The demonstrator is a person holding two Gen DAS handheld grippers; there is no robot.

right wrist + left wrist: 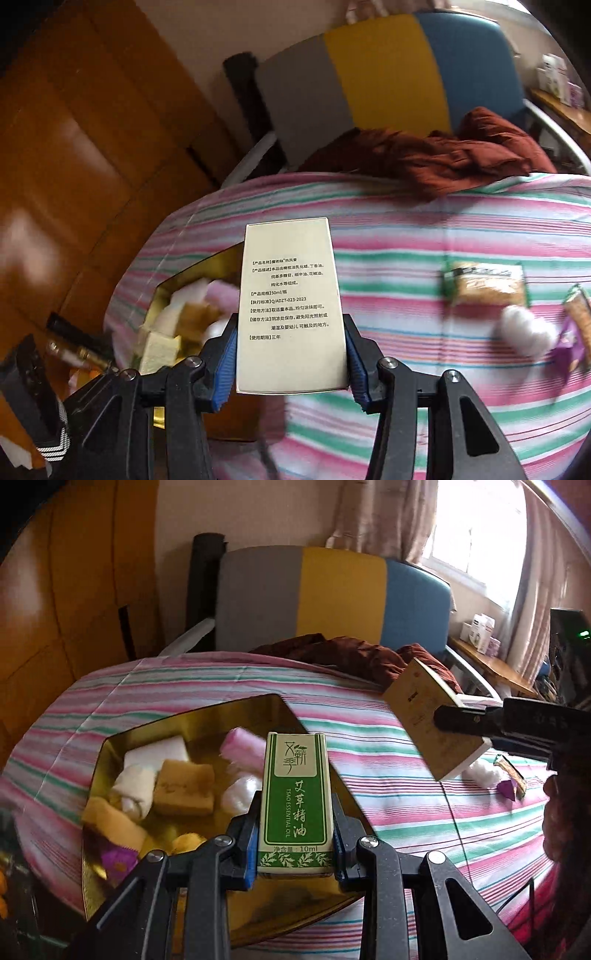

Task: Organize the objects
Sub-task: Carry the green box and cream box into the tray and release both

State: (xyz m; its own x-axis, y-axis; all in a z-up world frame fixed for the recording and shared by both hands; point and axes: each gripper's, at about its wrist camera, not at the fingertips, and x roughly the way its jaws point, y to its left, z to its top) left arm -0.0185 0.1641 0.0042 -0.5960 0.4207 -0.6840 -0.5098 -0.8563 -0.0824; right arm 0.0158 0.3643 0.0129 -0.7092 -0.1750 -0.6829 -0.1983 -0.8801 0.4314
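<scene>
Now left gripper (295,834) jaws clamp green box (295,797); right gripper (291,354) jaws clamp cream box (290,302).

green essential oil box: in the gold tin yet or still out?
Out. The green essential oil box is clamped in the left gripper, held above the gold tin, not lying among its contents.

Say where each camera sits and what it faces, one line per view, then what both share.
Left wrist: behind the left tongs, shut on a green box, facing down over the gold tin; right tongs and a hand show.
Right wrist: behind the right tongs, shut on a cream box, facing the striped cloth.
Shared: tin, cloth, cream box, chair.
</scene>
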